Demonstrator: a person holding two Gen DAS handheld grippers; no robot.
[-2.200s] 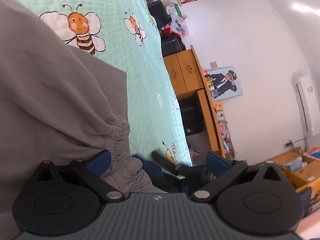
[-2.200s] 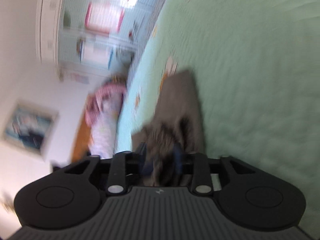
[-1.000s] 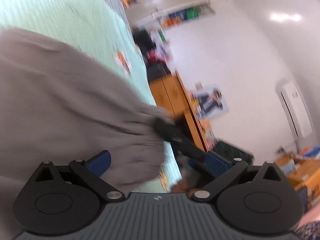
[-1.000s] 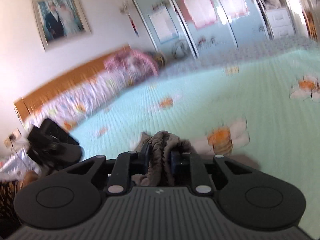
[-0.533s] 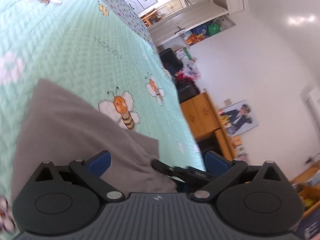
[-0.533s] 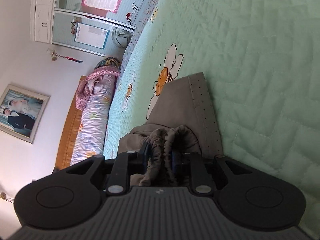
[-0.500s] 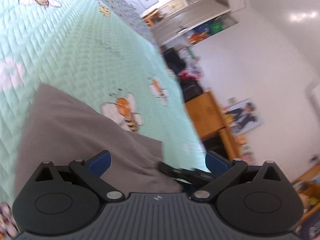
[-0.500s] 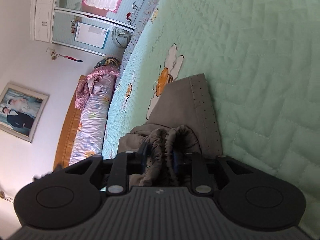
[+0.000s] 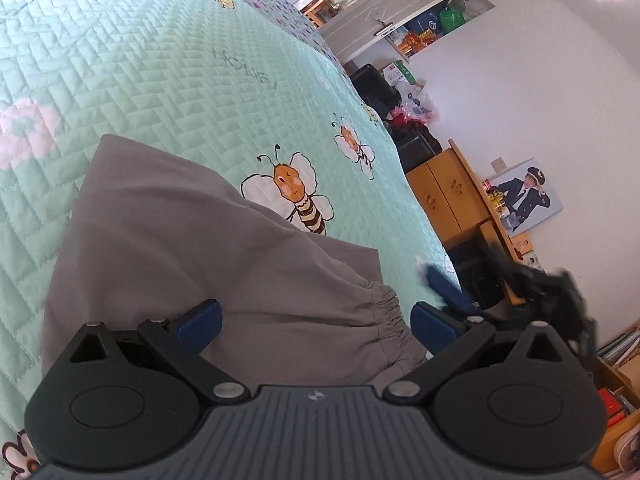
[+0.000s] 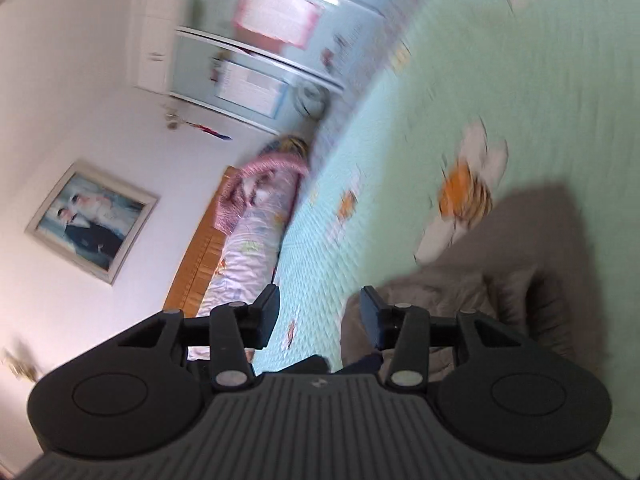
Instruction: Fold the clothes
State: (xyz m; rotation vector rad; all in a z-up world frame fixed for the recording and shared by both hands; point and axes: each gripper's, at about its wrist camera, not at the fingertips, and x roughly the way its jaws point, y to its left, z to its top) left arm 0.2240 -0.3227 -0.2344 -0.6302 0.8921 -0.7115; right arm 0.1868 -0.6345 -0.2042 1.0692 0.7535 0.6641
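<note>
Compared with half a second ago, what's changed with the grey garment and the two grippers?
The right gripper has just been opening and has let go of the gathered waistband; nothing sits between its jaws. The grey elastic-waist garment lies on the mint bee-print quilt. The left gripper stays open over the garment.

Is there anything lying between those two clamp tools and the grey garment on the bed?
Nothing visible. The grey garment lies directly under the left gripper, between its open jaws. The right gripper, jaws just opened and empty, sits at the garment's edge over bare quilt.
</note>
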